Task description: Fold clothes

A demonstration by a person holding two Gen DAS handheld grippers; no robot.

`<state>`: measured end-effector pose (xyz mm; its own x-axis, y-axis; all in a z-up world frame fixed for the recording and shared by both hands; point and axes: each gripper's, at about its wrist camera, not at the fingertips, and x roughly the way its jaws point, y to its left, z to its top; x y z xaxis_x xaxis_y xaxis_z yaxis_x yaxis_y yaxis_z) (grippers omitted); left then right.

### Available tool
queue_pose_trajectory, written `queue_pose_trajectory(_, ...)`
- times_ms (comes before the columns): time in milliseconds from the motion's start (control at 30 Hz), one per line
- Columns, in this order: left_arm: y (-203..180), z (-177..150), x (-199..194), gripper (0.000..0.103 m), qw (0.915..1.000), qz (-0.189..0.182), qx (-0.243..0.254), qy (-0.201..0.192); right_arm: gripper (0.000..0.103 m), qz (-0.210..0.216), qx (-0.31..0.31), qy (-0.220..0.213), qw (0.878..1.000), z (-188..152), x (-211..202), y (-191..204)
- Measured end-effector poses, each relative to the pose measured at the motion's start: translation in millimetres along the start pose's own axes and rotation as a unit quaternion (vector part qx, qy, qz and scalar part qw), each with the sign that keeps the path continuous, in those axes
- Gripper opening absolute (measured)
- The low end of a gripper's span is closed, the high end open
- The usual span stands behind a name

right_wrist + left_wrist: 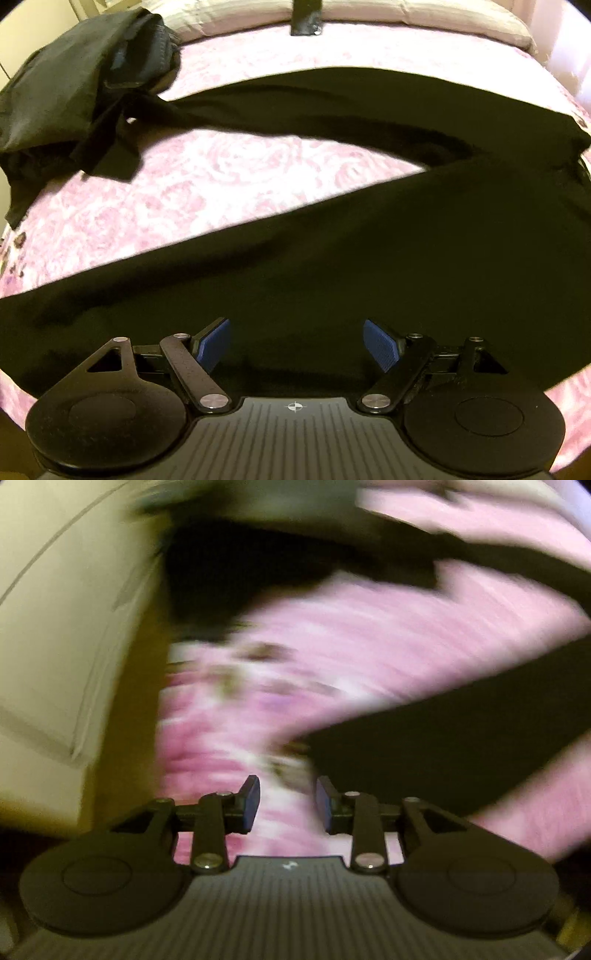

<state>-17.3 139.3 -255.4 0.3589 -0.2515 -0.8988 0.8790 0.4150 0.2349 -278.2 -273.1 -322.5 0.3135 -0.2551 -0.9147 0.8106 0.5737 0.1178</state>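
Black trousers (332,251) lie spread on a pink floral bedspread (207,173), one leg running to the far left, the other across the front. My right gripper (297,341) hovers open just over the near leg, nothing between its blue pads (212,343). The left wrist view is heavily motion-blurred. There my left gripper (287,801) is open with a moderate gap, above the pink bedspread (369,653), and the black trouser fabric (461,746) lies to its right. It holds nothing.
A pile of dark clothes (85,81) sits at the bed's far left corner. Pale pillows (406,14) line the far edge. A cream cabinet or wall (66,627) stands left of the bed in the left wrist view.
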Motion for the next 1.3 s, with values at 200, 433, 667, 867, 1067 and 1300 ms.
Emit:
queue_pose_trajectory(200, -128.7, -27.4, 46.9, 0.059, 0.9672, 0.007, 0.254, -0.008, 0.082, -0.047, 0.035, 0.012, 0.998, -14.5, -4.7, -51.0)
queue_pose_trajectory(433, -110.2, -9.6, 61.0, 0.046, 0.9656, 0.059, 0.251, -0.032, 0.082, -0.106, 0.129, 0.014, 0.986, -31.1, -22.3, -133.2)
queue_pose_trajectory(667, -103.4, 13.8, 45.1, 0.005, 0.9452, 0.093, 0.312, -0.027, 0.082, -0.13, 0.181, -0.001, 0.975, -35.9, -32.3, -174.2)
queue_pose_trajectory(867, -109.0, -22.0, -6.3, 0.004, 0.9305, 0.051, 0.358, 0.057, 0.082, -0.147, 0.227, -0.03, 0.962, -37.8, -55.1, -214.0)
queue_pose_trajectory(1067, -111.9, -5.8, -6.7, 0.019, 0.9388, 0.051, 0.316, 0.127, 0.082, -0.148, 0.28, -0.047, 0.947, -39.5, -67.6, -265.5)
queue_pose_trajectory(1300, -174.0, 96.2, -5.2, 0.036, 0.9479, 0.062, 0.307, 0.056, 0.082, -0.14, 0.36, -0.1, 0.917, -27.7, -58.7, -360.8)
